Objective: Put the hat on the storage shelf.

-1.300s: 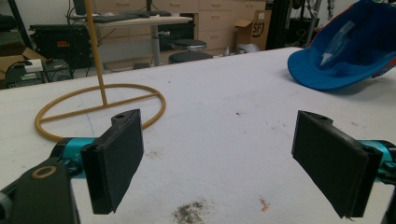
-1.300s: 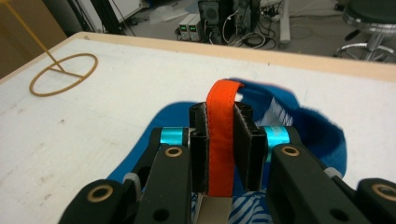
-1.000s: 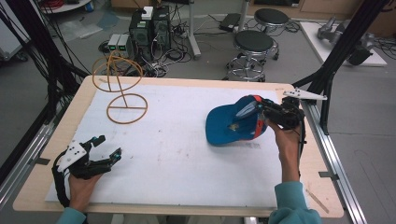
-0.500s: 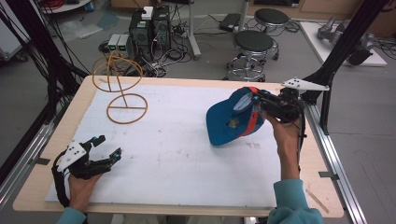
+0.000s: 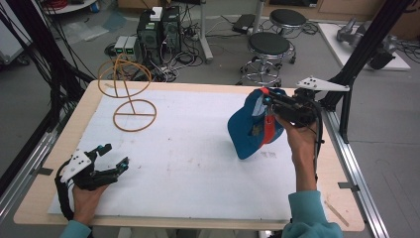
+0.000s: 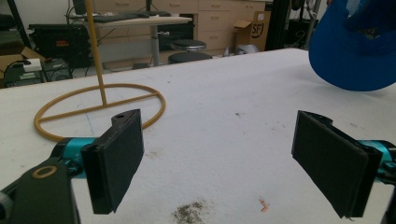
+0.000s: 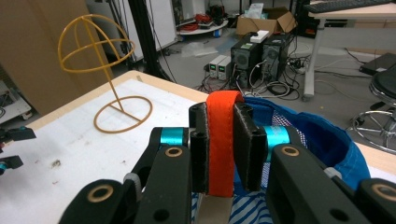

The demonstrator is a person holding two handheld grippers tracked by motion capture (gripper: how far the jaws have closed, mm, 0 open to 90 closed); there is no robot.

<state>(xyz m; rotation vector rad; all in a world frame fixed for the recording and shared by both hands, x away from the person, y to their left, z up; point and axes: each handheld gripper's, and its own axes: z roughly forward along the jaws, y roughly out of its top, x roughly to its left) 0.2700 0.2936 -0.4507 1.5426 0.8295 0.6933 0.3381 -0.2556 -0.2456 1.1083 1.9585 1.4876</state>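
Right gripper (image 7: 219,149) clamped tight on orange strap (image 7: 219,140) of blue cap (image 5: 250,129); cap lifted off white table (image 5: 198,163), right side; left gripper (image 6: 219,158) spread wide, nothing between pads, resting near left edge.

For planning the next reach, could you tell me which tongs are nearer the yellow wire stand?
Left. The left tongs sit open below the yellow wire stand; the right tongs hold the blue cap across the table.

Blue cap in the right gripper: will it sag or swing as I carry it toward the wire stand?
Probably some. The right gripper pinches only the orange strap, so the blue cap hangs tilted beneath it and may sway. Its mesh back looks soft, likely floppy and light. The wire stand looks thin-framed, so a bump might tip it.
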